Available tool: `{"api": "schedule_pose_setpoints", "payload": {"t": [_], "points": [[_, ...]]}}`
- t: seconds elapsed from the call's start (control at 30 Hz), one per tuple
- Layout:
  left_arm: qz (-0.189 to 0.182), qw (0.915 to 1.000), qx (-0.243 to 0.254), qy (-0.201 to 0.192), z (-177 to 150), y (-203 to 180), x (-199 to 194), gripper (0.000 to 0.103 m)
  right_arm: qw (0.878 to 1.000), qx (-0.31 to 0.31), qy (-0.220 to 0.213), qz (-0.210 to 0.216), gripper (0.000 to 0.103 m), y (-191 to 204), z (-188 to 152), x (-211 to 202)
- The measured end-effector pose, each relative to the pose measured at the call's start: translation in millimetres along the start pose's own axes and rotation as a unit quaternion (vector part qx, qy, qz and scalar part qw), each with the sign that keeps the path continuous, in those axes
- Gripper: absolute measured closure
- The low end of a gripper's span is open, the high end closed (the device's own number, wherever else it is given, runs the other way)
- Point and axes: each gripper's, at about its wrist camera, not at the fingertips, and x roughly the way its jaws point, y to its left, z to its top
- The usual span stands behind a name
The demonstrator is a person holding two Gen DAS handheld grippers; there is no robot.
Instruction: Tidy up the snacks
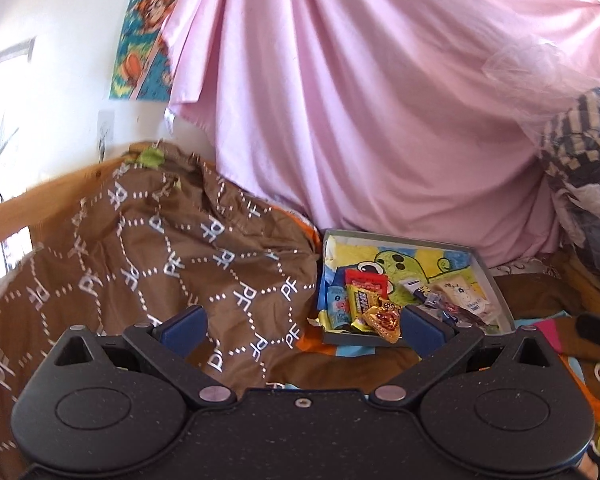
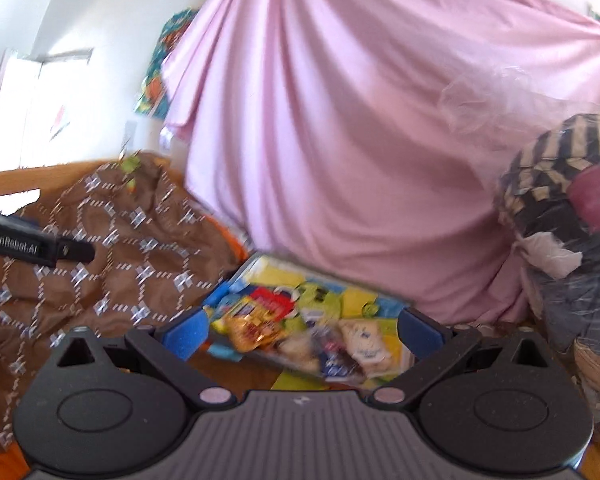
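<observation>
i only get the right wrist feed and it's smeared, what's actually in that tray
Observer: The left wrist view is sharp: the tray holds a red packet with a yellow packet in front of it.
Operator: anything poking out of it
Observer: Yes, a gold foil wrapper hangs over the tray's near edge.
Operator: is the left gripper holding something
Observer: No, the left gripper is open and empty, short of the tray.
Operator: and mine
Observer: The right gripper is open too, nothing between its pads.
</observation>
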Motion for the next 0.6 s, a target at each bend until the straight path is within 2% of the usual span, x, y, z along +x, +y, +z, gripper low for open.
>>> {"api": "schedule_pose_setpoints", "payload": {"t": [0.1, 0.2, 0.37, 0.47, 0.6], "points": [[0.001, 1.0000, -0.008, -0.003, -6.9, -0.2, 12.0, 0.001, 0.998, 0.058, -0.013, -0.001, 0.000, -8.3, -10.6, 6.3], [0.005, 0.9999, -0.011, -0.009, -15.2, -3.9, 22.9, 0.001, 0.996, 0.084, -0.030, -0.009, 0.000, -8.3, -26.8, 12.4], [0.008, 0.9998, -0.016, 0.013, -36.4, -9.6, 37.3, 0.001, 0.990, 0.132, -0.040, -0.018, 0.000, -9.5, -52.4, 22.8], [0.003, 0.9999, 0.004, 0.011, -51.8, -13.8, 36.7, 0.001, 0.986, 0.160, -0.041, -0.032, 0.000, -9.6, -68.0, 25.8], [0.006, 0.9994, 0.034, -0.006, -71.7, -21.2, 32.3, 0.001, 0.985, 0.168, -0.034, -0.037, 0.000, -2.6, -88.8, 26.7]]}}
